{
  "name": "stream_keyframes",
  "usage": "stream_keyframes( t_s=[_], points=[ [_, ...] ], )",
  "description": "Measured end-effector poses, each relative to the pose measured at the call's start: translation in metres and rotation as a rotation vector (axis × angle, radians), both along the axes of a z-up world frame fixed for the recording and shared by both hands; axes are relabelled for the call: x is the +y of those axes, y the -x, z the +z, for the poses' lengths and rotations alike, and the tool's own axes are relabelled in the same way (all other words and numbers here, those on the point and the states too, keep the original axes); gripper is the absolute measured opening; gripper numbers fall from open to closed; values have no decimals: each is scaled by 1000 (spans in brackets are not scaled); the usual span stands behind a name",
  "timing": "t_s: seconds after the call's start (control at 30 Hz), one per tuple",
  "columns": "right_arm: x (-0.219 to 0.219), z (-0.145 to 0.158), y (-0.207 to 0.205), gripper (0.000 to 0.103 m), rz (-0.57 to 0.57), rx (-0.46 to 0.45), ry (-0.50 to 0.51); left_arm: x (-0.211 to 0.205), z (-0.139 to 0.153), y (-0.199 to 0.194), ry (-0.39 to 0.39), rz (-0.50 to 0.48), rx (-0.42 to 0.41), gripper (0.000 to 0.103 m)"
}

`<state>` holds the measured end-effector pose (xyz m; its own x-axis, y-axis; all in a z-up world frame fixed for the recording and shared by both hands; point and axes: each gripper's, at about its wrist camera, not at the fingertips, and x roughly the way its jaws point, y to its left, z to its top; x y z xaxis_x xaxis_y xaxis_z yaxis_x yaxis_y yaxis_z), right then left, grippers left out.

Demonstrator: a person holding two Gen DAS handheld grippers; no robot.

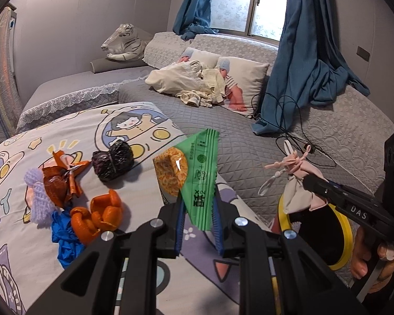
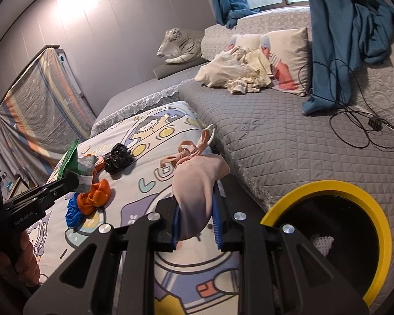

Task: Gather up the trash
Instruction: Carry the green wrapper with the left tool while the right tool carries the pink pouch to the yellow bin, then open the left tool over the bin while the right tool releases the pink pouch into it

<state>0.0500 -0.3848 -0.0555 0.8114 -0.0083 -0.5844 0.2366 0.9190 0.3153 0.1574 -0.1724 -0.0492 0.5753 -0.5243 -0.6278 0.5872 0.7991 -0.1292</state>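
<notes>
My left gripper [image 1: 198,204] is shut on a green snack wrapper [image 1: 194,173] and holds it above the cartoon blanket [image 1: 134,183]. My right gripper [image 2: 195,210] is shut on a pink face mask [image 2: 197,181], held up left of the yellow-rimmed black bin [image 2: 375,215]. In the left wrist view the mask [image 1: 296,183] hangs over the bin [image 1: 345,239]. On the blanket lie orange peel [image 1: 102,215], a blue glove [image 1: 63,241], an orange wrapper [image 1: 60,181], a lilac knit piece [image 1: 39,199] and a black crumpled bag [image 1: 113,161].
Grey quilted bed [image 1: 236,141] behind, with baby dolls and cloths on pillows [image 1: 210,81], a toy tiger [image 1: 123,44], a black cable [image 1: 296,128] and blue curtains [image 1: 302,60]. A covered rack [image 2: 36,110] stands at the left.
</notes>
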Motion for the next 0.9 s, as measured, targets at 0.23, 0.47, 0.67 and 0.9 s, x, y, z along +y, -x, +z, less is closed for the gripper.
stream_keyframes(
  t_s=[0.23, 0.47, 0.67, 0.9],
  points=[
    [-21, -1, 13, 19, -49, 2, -4, -23, -1, 5, -13, -46, 1, 17],
    [-41, -4, 27, 19, -102, 5, -8, -49, -1, 13, -26, -100, -4, 17],
    [-56, -7, 38, 19, -143, 8, -4, -72, -3, 21, -30, -148, 1, 17],
    [-73, -11, 52, 19, -193, 9, -12, -101, -5, 32, -31, -208, 7, 17]
  ],
)
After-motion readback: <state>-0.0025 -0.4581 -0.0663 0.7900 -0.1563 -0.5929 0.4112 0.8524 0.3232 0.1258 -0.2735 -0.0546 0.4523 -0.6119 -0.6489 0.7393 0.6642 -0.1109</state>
